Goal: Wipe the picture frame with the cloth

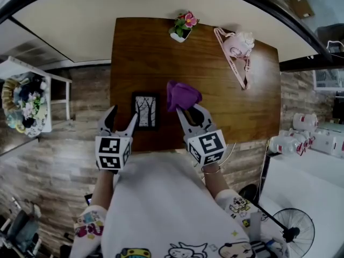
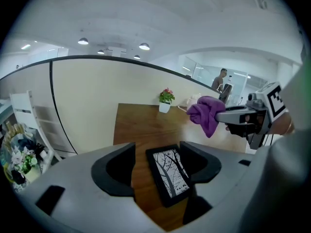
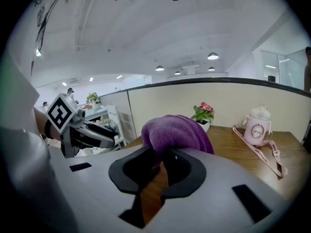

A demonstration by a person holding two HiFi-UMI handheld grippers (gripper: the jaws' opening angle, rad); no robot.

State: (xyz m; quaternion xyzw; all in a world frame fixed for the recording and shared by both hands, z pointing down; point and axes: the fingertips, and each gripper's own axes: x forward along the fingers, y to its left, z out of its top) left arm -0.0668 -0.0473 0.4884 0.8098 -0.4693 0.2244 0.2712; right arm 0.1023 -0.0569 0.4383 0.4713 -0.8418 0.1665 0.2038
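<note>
A small black picture frame with a tree print lies flat on the brown table, near its front edge. My left gripper hangs open just left of the frame; in the left gripper view the frame lies just ahead of the spread jaws of that gripper. My right gripper is shut on a bunched purple cloth, held above the table just right of the frame. The cloth bulges over the right gripper's jaws. It also shows from the left, the cloth drooping.
A potted pink flower stands at the table's back edge. A pink bottle with a strap lies at the back right. A white shelf of oddments stands left of the table, a fan at lower right.
</note>
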